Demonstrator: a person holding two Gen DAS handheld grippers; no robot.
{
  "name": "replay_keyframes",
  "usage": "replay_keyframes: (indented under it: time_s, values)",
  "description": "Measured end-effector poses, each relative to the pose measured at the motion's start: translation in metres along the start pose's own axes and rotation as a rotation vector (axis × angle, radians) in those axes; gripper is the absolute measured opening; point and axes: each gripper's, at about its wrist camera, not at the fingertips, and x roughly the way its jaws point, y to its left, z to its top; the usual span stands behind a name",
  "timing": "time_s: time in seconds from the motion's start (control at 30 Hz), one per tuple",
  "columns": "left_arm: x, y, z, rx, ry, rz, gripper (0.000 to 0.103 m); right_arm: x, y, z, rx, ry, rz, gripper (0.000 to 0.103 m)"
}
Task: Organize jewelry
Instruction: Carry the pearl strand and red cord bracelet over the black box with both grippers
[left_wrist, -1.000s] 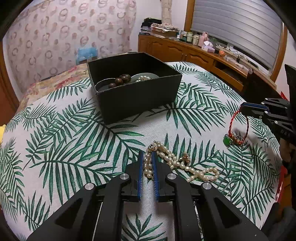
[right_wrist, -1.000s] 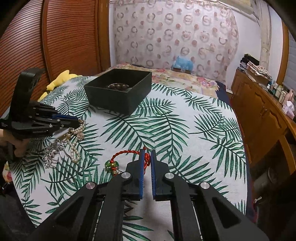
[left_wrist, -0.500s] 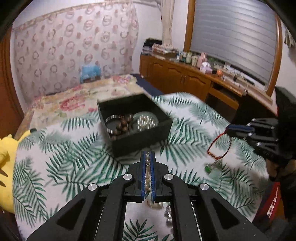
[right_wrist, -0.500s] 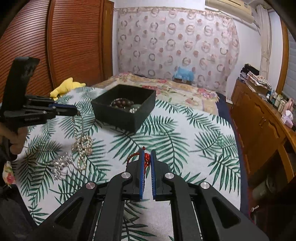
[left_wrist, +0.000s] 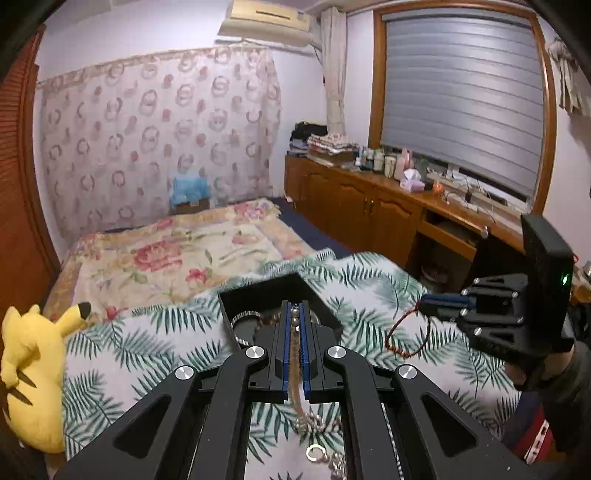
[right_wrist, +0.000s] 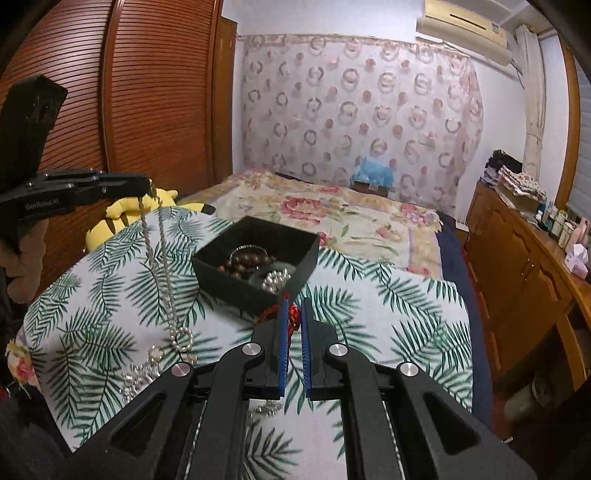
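Observation:
My left gripper is shut on a pearl necklace and holds it high; in the right wrist view the necklace hangs from that gripper, its lower end on the table. My right gripper is shut on a red cord bracelet, lifted off the table; it shows in the left wrist view hanging from the right gripper. An open black box with brown beads and pearls stands just beyond both grippers.
The table has a palm-leaf cloth. A silver chain lies on it at the near left. A yellow plush toy sits at the left edge. A bed lies behind, wooden cabinets on the right.
Both grippers have risen, lifting the pearl necklace and the red bracelet off the table, and moved closer to the black box.

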Motion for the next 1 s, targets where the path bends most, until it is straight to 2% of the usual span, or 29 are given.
replay_keyframes:
  time_s: [0.37, 0.67, 0.8, 1.0]
  values:
    - [-0.010, 0.009, 0.048, 0.001, -0.079, -0.017, 0.004, 0.009, 0.000, 0.034, -0.025, -0.014, 0.030, 0.007]
    - [-0.004, 0.017, 0.093, 0.013, -0.128, -0.017, 0.004, 0.026, -0.007, 0.065, -0.034, -0.038, 0.056, 0.007]
    - [0.015, 0.024, 0.093, 0.008, -0.099, -0.014, 0.004, 0.037, -0.009, 0.074, -0.030, -0.042, 0.067, 0.007]
    - [0.063, 0.042, 0.062, -0.047, 0.006, -0.013, 0.004, 0.063, -0.009, 0.080, -0.025, -0.033, 0.084, 0.007]
